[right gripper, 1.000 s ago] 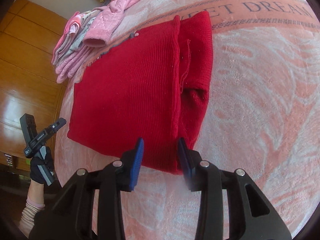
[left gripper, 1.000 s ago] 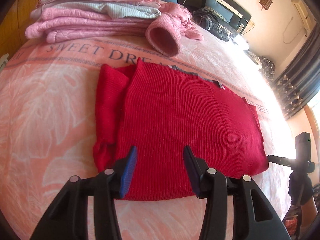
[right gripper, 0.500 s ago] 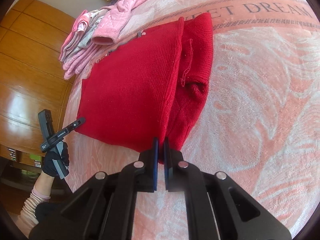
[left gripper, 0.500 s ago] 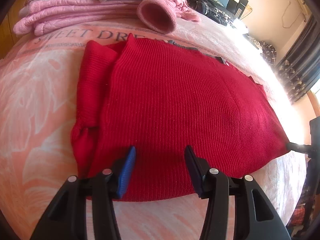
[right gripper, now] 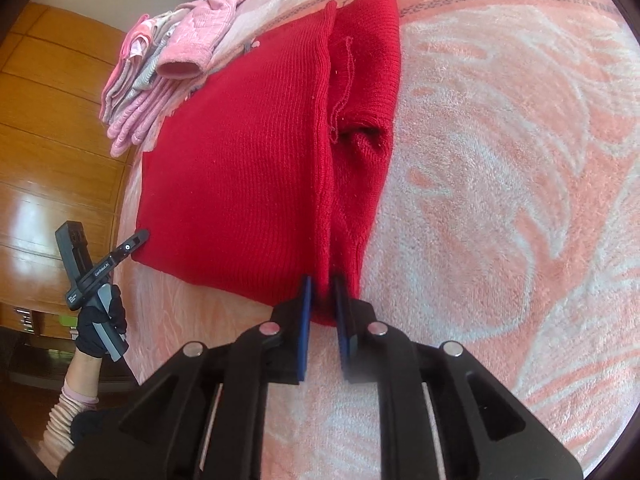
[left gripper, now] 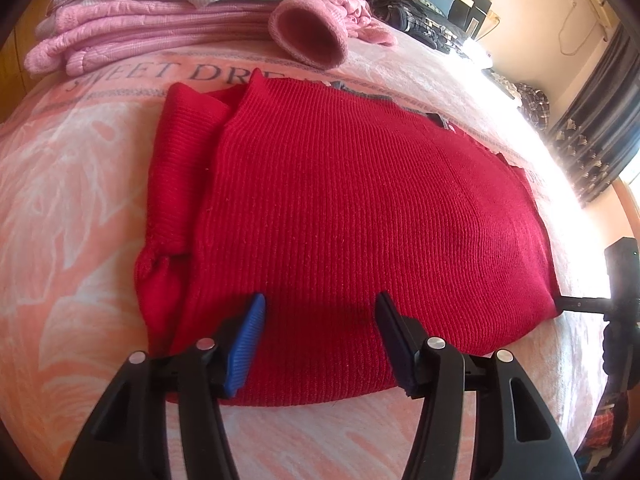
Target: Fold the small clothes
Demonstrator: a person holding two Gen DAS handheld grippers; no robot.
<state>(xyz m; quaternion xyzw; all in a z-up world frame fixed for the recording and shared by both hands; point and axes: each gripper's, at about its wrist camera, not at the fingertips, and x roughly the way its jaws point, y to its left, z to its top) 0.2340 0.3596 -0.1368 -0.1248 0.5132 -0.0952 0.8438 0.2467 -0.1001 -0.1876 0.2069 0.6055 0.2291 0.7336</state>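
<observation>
Sweater (right gripper: 248,168) — a red rib-knit piece — lies flat on the bedspread (right gripper: 500,208), filling the middle of both views, and the right gripper (right gripper: 322,312) at the lower centre of its frame has its blue pads pressed together on the near hem, where a lengthwise ridge of doubled cloth runs up the picture. The left gripper (left gripper: 320,340), low in its own view, stands wide open over the knit's near edge and holds nothing. Judging from the lie, one side or sleeve looks already turned in, bunched and seamed along the left of that view; the cross fold and the stacking seem left to do. The knit is soft, fine-ribbed and limp, the bedspread plush and peach with a pale leaf pattern. At the upper left of the left view sits a stack (left gripper: 152,12) of folded pink clothes — apparently finished.
</observation>
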